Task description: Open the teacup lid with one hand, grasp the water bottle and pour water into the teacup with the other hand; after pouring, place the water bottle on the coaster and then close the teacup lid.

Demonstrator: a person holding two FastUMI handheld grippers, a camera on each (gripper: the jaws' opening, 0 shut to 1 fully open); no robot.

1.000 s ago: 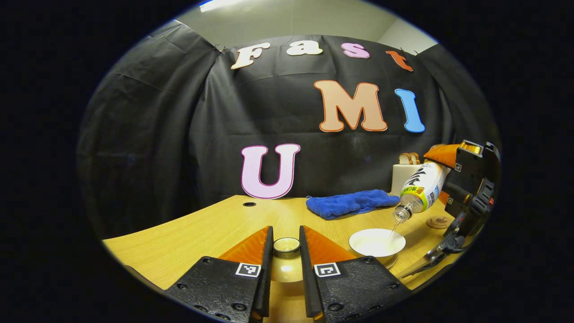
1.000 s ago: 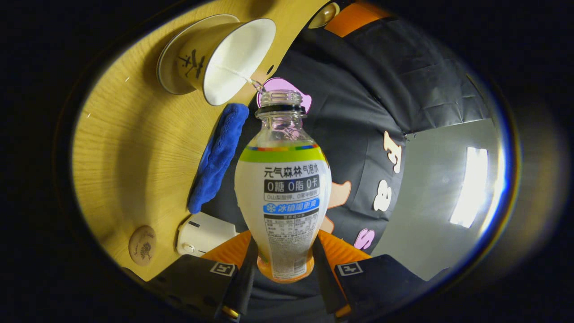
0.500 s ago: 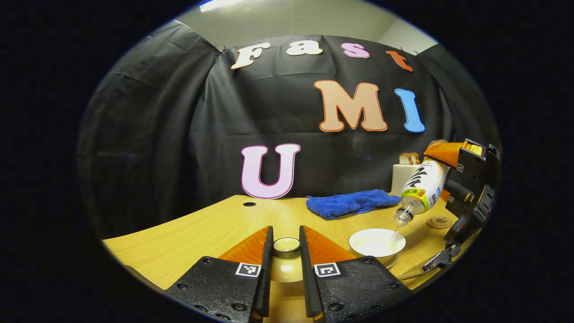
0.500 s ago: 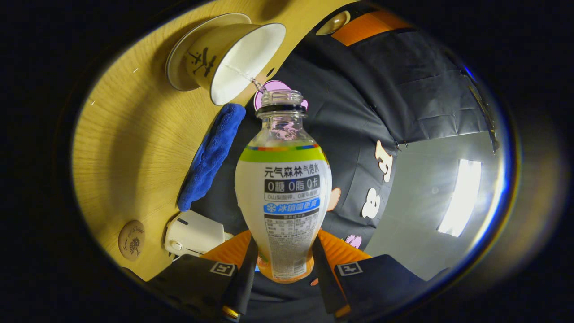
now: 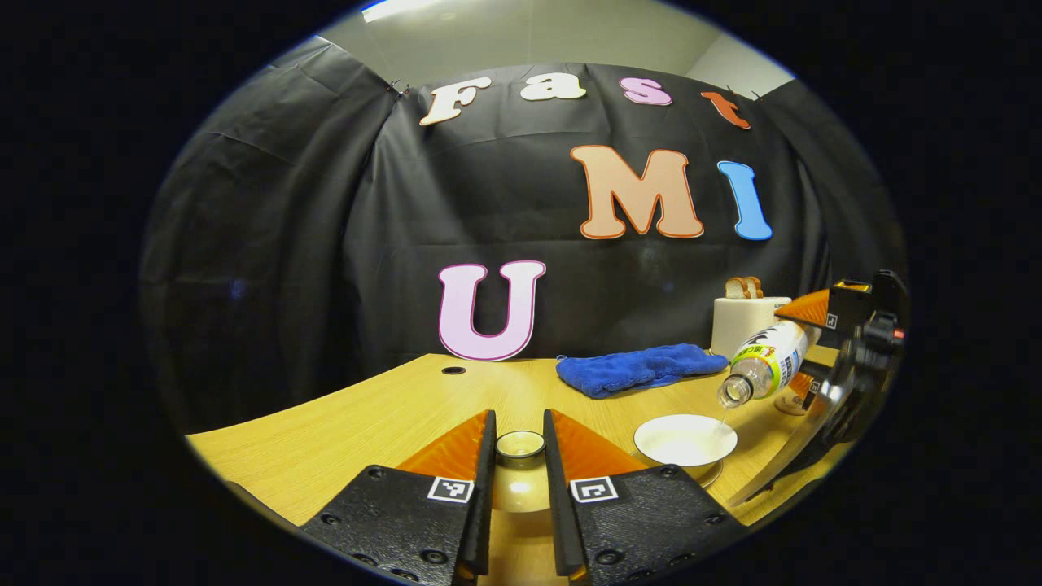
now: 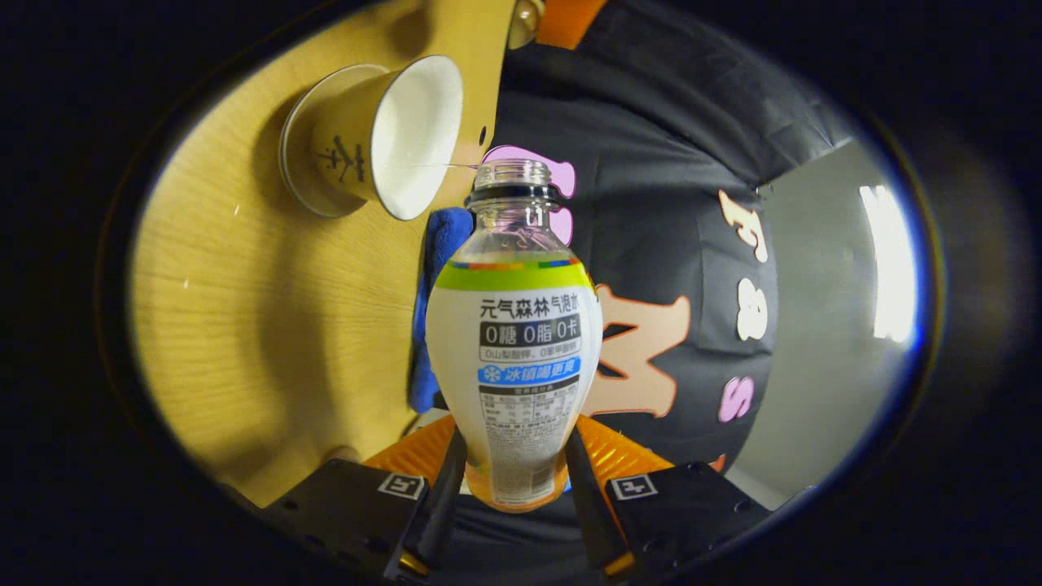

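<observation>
The white teacup (image 5: pixel 685 439) stands uncovered on its saucer at the right of the wooden table (image 5: pixel 391 415). My left gripper (image 5: pixel 519 435) is shut on the knob of the beige teacup lid (image 5: pixel 521 488), held left of the cup. My right gripper (image 6: pixel 513 456) is shut on the base of the labelled water bottle (image 6: pixel 514 342). The uncapped bottle (image 5: pixel 765 362) lies nearly level, its mouth over the teacup's (image 6: pixel 391 138) rim. A thin thread of water runs from the mouth into the cup. The round coaster (image 5: pixel 785 401) peeks out behind the bottle.
A blue cloth (image 5: pixel 639 368) lies at the back of the table. To its right stands a white toaster (image 5: pixel 741 321) with bread in it. A small round hole (image 5: pixel 453 370) sits in the tabletop at the back left. The booth's black cloth wall rises behind.
The bottle has swung from a steep downward tilt to nearly level and dropped lower. The water stream has thinned. My left gripper and the lid have stayed still.
</observation>
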